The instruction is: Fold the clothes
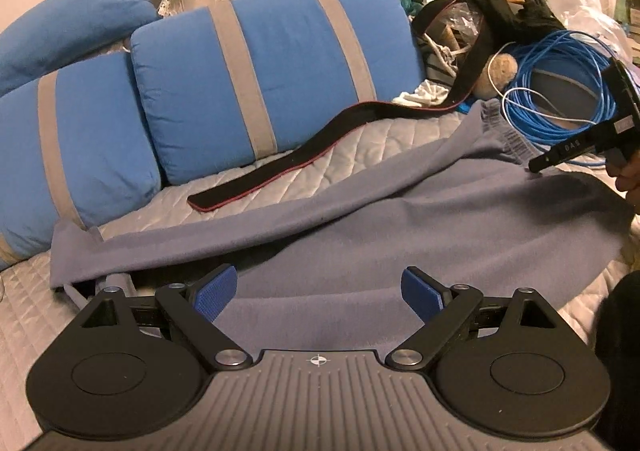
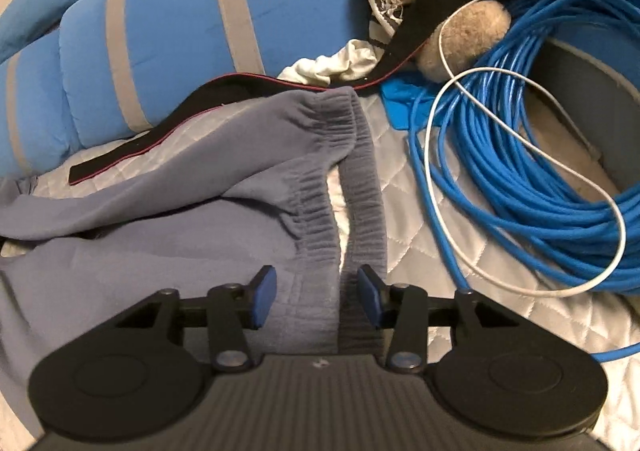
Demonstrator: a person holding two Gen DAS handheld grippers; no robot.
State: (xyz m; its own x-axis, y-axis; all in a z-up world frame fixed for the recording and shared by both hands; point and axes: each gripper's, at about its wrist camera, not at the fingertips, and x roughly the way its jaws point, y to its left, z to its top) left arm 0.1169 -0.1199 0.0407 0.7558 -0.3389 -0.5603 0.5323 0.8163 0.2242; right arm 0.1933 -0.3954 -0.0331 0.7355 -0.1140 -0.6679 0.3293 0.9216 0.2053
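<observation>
A quilted bed (image 1: 24, 315) carries grey-blue sweatpants (image 1: 400, 211), spread from centre toward three o'clock, waistband (image 2: 320, 139) at twelve in the right wrist view. A blue cable coil (image 2: 540, 155) lies at two o'clock. The left tool (image 1: 318, 291) gapes wide and empty above the fabric. The right tool (image 2: 316, 297) stands half-open astride the waistband, pads not pressing.

Blue cushions (image 1: 256, 79) are leaning along the back of a quilted bed (image 1: 360, 143), and warm light is falling.
</observation>
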